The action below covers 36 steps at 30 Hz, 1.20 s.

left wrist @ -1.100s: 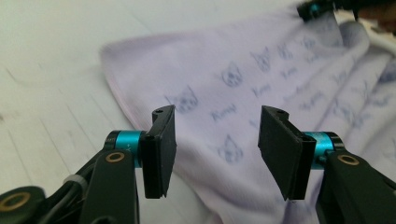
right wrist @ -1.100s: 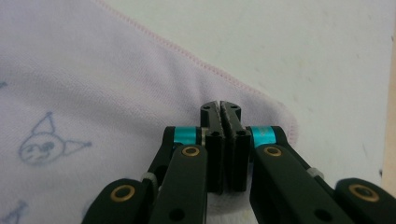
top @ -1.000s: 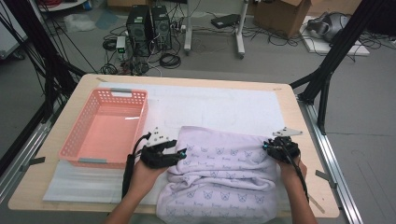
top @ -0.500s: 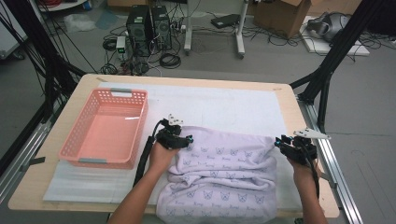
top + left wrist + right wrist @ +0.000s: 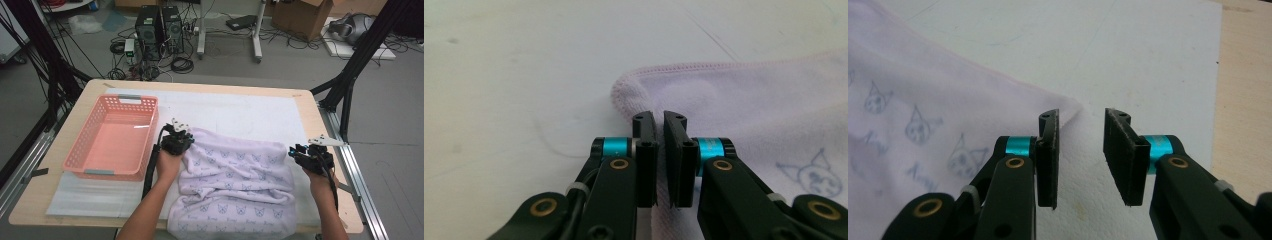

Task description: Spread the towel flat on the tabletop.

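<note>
The lilac towel (image 5: 235,185) lies rumpled on the near middle of the table (image 5: 65,200). The left gripper (image 5: 659,130) has just closed, apparently pinching its far left corner. The right gripper (image 5: 1080,132) gapes, empty, at the right corner.

Lab; computer towers (image 5: 160,26), floor cables (image 5: 182,64), black rig frame (image 5: 362,52)

Left claw (image 5: 659,150): black jaws, cyan collars, brass screws, white ties; black cable trailing.

Towel's (image 5: 235,195) near edge beyond frame
</note>
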{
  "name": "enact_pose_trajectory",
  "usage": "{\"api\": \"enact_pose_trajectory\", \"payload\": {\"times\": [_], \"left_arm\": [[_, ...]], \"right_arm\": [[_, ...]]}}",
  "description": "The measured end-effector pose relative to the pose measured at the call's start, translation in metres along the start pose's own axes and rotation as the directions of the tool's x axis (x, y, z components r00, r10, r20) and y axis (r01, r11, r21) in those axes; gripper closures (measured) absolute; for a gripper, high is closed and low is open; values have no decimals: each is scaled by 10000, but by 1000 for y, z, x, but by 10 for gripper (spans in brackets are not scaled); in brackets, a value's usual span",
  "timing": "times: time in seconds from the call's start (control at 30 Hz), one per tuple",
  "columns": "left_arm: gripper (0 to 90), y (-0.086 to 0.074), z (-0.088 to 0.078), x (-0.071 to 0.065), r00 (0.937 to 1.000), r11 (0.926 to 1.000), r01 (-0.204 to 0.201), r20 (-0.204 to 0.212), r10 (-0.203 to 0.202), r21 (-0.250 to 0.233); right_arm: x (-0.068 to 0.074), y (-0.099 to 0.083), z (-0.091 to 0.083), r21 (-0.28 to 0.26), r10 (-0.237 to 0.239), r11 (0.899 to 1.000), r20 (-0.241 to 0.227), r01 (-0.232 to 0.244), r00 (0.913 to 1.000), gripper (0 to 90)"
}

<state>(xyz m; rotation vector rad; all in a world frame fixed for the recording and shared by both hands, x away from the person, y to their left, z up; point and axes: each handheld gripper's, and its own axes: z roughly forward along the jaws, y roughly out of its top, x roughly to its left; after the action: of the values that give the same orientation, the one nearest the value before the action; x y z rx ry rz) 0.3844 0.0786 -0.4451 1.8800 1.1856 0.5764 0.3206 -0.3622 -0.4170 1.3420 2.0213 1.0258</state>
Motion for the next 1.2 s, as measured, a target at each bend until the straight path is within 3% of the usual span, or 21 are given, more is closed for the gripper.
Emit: {"api": "enact_pose_trajectory", "payload": {"times": [0.07, 0.2, 0.3, 0.43, 0.5, 0.63, 0.7, 0.77, 0.83, 0.87, 0.9, 0.97, 1.0, 1.03, 1.07, 1.1, 1.13, 1.2], "left_arm": [[813, 0, -2, 3, 9998, 9999, 109, 152, -108, -30], [547, -1, 1, -1, 9989, 9998, 141, 443, -147, 129], [519, -3, 6, -3, 9971, 9992, 199, 729, -224, 355], [539, -3, 6, -3, 9966, 9989, 197, 788, -230, 422], [556, -3, 6, -3, 9964, 9989, 187, 816, -222, 435], [723, -3, 7, -5, 9980, 9988, 22, 637, -52, 480], [820, -3, 7, -3, 9967, 9987, 163, 785, -201, 490], [838, -4, 6, -1, 9954, 9985, 104, 950, -154, 536], [851, -4, 5, 1, 9941, 9984, 24, 1079, -84, 560], [854, -3, 4, 2, 9931, 9981, 232, 1138, -296, 576], [856, -2, 4, 3, 9924, 9985, 339, 1169, -386, 423], [857, -1, 5, 5, 9924, 9986, 518, 1119, -520, 49], [858, 0, 5, 5, 9924, 9984, 569, 1097, -562, -35], [858, 2, 7, 7, 9924, 9980, 624, 1060, -632, 103], [858, 6, 9, 8, 9912, 9966, 768, 1060, -795, 289], [858, 10, 9, 9, 9902, 9957, 899, 1051, -915, 200], [858, 16, 9, 10, 9894, 9942, 1056, 1029, -1028, -213], [857, 25, 11, 11, 9889, 9928, 1152, 980, -1114, -337]], "right_arm": [[0, 1, 1, 2, 11, 10000, -40, -11, 10000, 665], [-1, 4, 5, 61, 47, 10000, -176, -46, 9998, 626], [1, 9, 11, 233, -33, 9997, -136, 36, 9999, 581], [2, 17, 22, 591, -101, 9982, -313, 119, 9995, 541], [2, 22, 30, 661, 60, 9978, -612, -20, 9981, 524], [5, 29, 47, 1205, -62, 9926, -722, 149, 9974, 510], [8, 30, 59, 1754, -358, 9834, -672, 471, 9971, 517], [9, 28, 67, 2252, -431, 9726, -685, 576, 9967, 544], [8, 27, 69, 2277, -291, 9726, -821, 472, 9962, 612], [8, 27, 68, 2285, -317, 9722, -920, 520, 9953, 734], [6, 27, 68, 2280, -414, 9710, -1354, 718, 9899, 839], [7, 29, 69, 2329, -719, 9669, -1447, 1046, 9869, 856], [6, 32, 71, 2293, -967, 9655, -1251, 1236, 9874, 858], [5, 33, 72, 2207, -1074, 9666, -1140, 1306, 9877, 860], [3, 35, 75, 2032, -1130, 9703, -978, 1310, 9888, 861], [-1, 36, 78, 1714, -1125, 9773, -785, 1246, 9905, 861], [-3, 38, 79, 1546, -1135, 9804, -644, 1223, 9914, 862], [-7, 43, 83, 1170, -1139, 9863, -231, 1159, 9932, 862]]}}
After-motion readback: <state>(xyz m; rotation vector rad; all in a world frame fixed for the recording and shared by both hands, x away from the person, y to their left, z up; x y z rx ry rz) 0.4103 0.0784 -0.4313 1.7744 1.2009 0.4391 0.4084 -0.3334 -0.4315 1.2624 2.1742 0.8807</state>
